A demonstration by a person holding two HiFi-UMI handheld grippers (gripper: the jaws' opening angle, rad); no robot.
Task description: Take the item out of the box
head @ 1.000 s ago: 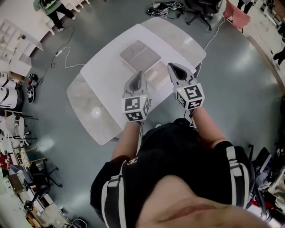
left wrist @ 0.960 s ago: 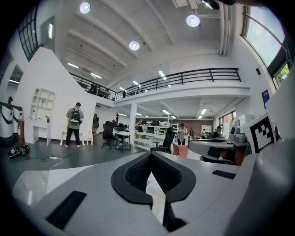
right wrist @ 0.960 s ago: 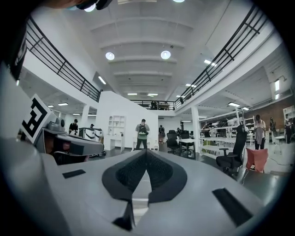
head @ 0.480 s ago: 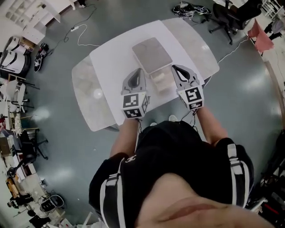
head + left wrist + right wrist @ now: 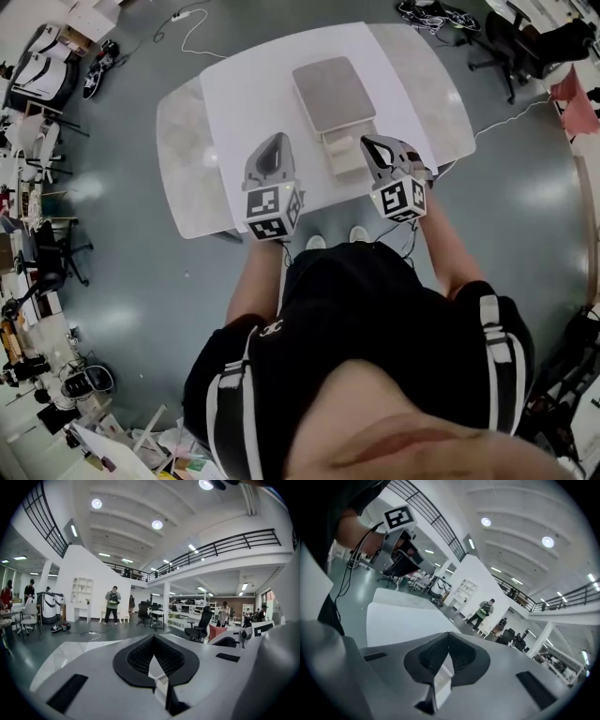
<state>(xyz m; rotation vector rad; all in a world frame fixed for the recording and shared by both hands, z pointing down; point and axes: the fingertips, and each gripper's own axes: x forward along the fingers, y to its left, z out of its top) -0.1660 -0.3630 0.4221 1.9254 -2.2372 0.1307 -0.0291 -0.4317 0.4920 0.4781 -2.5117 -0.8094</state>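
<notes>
On the white table lies a flat pale box, its grey lid folded back away from me and its shallow tray nearer me. What lies in the tray is whitish and too small to make out. My left gripper hovers left of the tray, apart from it, jaws shut and empty. My right gripper sits close to the tray's right side, also shut with nothing in it. Both gripper views look out level over the room, so the box is hidden there; the left gripper and right gripper show their jaws meeting at the tip.
The table has grey marbled ends and stands on a grey floor. Office chairs, cables and cluttered desks ring it. A person in green stands far across the hall. The left gripper shows in the right gripper view.
The head view has swung, so the table now sits higher and squarer in the picture. Both grippers have stayed shut on either side of the box; the left one now stands a little farther from it.
</notes>
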